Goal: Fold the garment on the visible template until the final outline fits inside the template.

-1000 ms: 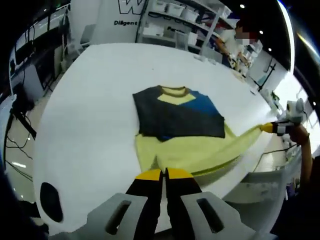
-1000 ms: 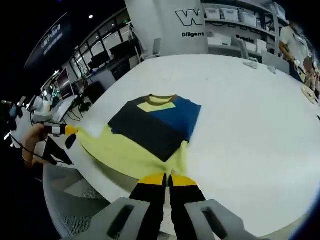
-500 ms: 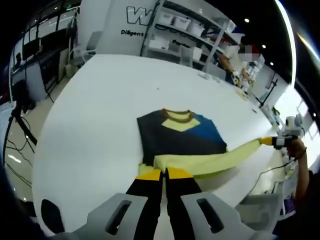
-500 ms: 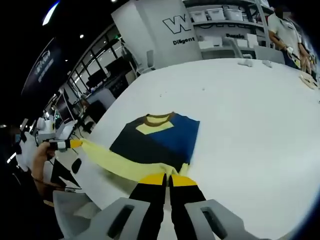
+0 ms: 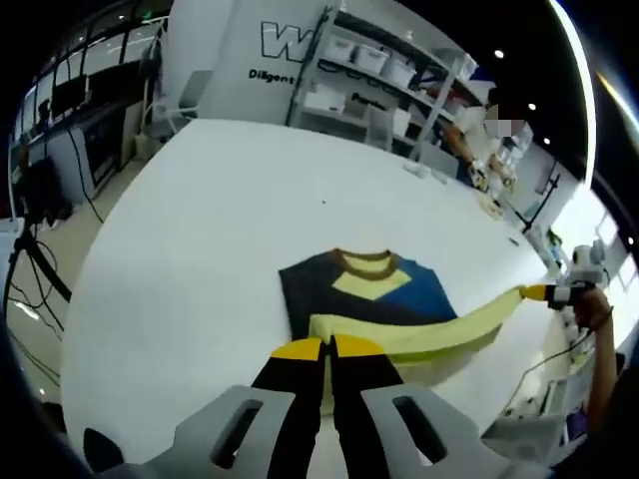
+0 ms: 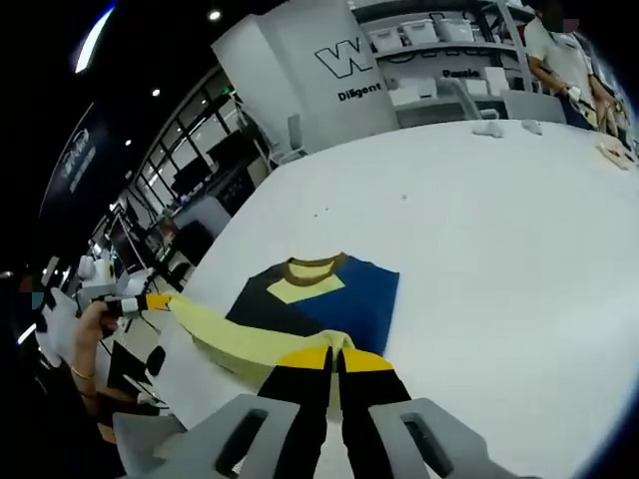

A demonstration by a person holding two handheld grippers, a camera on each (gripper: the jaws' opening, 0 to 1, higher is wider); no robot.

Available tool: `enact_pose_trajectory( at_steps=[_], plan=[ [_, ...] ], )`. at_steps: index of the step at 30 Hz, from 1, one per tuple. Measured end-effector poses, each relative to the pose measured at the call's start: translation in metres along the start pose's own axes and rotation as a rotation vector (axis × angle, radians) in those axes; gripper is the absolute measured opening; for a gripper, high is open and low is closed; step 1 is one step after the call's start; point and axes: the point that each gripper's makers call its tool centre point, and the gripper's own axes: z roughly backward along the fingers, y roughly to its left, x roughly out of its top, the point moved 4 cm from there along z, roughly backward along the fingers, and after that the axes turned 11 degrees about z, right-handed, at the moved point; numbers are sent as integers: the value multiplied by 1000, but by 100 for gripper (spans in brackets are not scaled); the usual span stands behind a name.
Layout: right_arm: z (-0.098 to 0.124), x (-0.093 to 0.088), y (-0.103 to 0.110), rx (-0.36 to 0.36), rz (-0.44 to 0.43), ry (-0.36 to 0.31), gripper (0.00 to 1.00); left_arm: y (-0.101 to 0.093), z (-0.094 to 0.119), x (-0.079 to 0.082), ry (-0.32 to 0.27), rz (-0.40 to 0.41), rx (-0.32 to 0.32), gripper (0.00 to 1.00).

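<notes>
We see the sweater (image 5: 364,299) stretched between our tongs — left gripper (image 5: 326,347) and right gripper (image 6: 334,352) each pinch tight on its yellow hem, raised over the white table (image 5: 200,239).

The white pillar (image 5: 240,45) bears a large "W" and a partly legible "Diligent".

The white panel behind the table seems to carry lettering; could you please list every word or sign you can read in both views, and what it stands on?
"W": large outlined letter, cut off above, on the white panel.
"Diligent": small dark word below it on the panel.
More small dark words run on behind the shelf; too blurred to read.
The garment shows no text.
</notes>
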Motion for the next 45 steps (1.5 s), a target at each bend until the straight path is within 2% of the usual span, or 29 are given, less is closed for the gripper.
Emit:
enact_pose_trajectory(
  at_steps=[10, 14, 20, 26, 37, 41, 45],
  plan=[
    [-25, 22, -17, -12, -28, -15, 0, -1, -29, 33, -30, 23, -17, 0],
    [-35, 30, -24, -12, -29, -18, 0, -2, -42, 39, -28, 23, -17, 0],
    [-52, 39, -36, -22, -79, -31, 0, 3, -62, 51, -45, 39, -8, 0],
    [-70, 46, -45, -25, -92, -17, 0, 10, -79, 59, -46, 60, 5, 0],
    [-106, 48, -61, -41, -103, 34, 0, 26, -112, 58, -9, 85, 30, 0],
    [-123, 43, -73, -72, -73, 81, 0, 29, -126, 54, 14, 86, 28, 0],
    [-135, 42, -77, -67, -55, 87, 0, 35, -137, 54, 19, 98, 37, 0]
  ],
)
